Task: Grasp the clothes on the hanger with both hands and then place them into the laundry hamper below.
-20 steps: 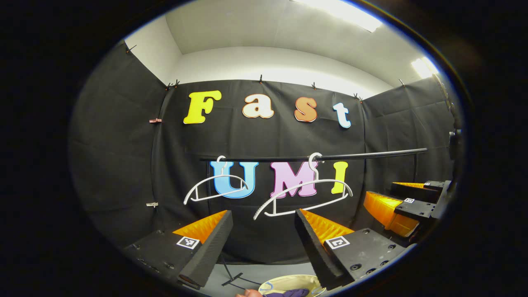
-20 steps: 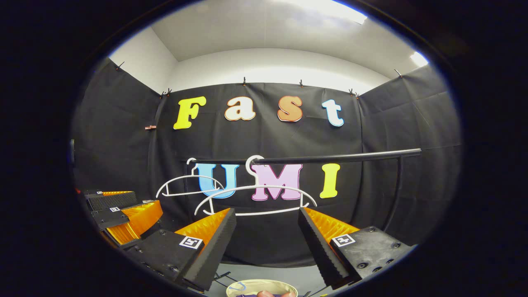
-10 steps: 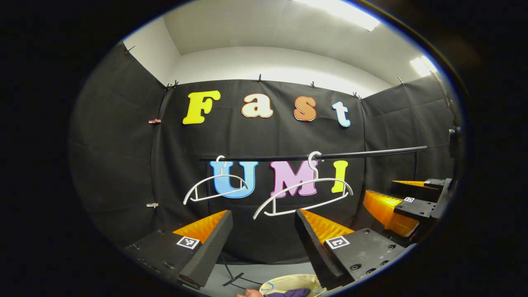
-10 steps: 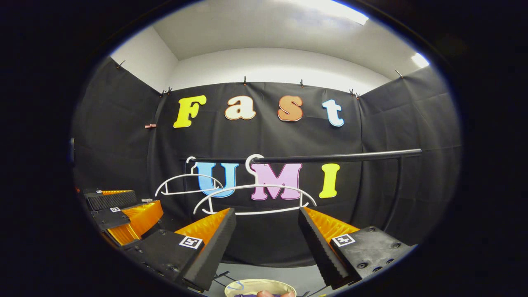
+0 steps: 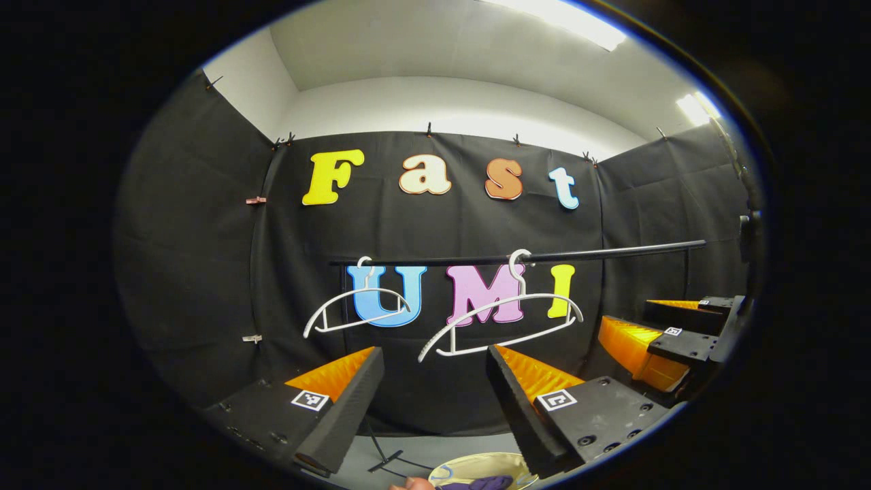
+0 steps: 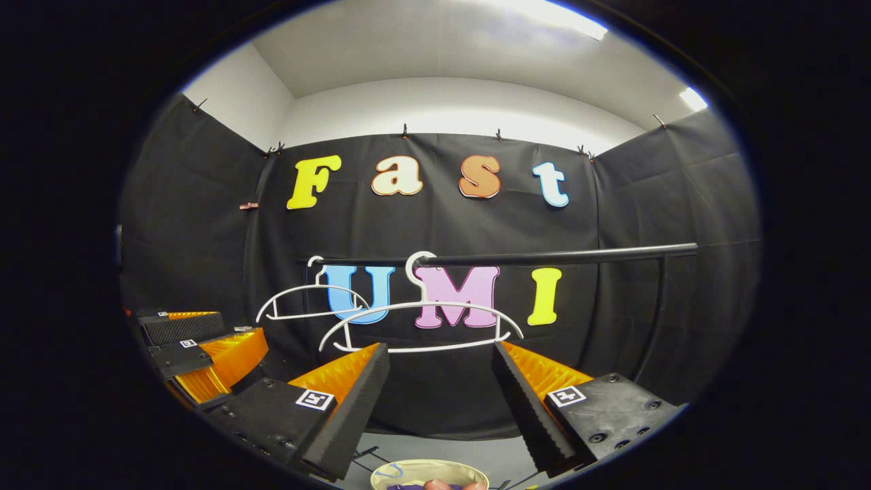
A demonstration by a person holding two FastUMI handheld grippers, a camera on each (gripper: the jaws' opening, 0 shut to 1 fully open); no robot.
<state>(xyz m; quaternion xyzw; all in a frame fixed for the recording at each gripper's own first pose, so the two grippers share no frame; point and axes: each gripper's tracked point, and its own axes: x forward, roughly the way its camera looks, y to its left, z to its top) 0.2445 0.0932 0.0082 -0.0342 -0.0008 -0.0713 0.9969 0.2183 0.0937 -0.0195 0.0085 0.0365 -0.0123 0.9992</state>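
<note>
Two bare white hangers hang on a black rail [image 5: 612, 250]: the near hanger [image 5: 500, 318] and a far hanger [image 5: 357, 307]. In the right gripper view the near hanger [image 6: 422, 321] and the far hanger [image 6: 303, 303] hang from the same rail [image 6: 558, 256]. Low down sits the beige laundry hamper [image 5: 469, 464] with purple cloth [image 5: 480, 483] in it. The hamper [image 6: 422, 469] lies below my right gripper [image 6: 440, 350]. My left gripper [image 5: 433, 354] stands open and holds nothing. The right gripper is open too, with nothing between its fingers.
The right gripper [image 5: 653, 340] appears at the right edge of the left gripper view, and the left gripper [image 6: 204, 347] at the left of the right gripper view. The rack's black foot [image 5: 384, 461] rests on the grey floor. A rack post [image 6: 656, 320] stands at the right.
Hardly anything differs. Both grippers stay open and nearly still below the hangers, and the purple cloth stays in the hamper.
</note>
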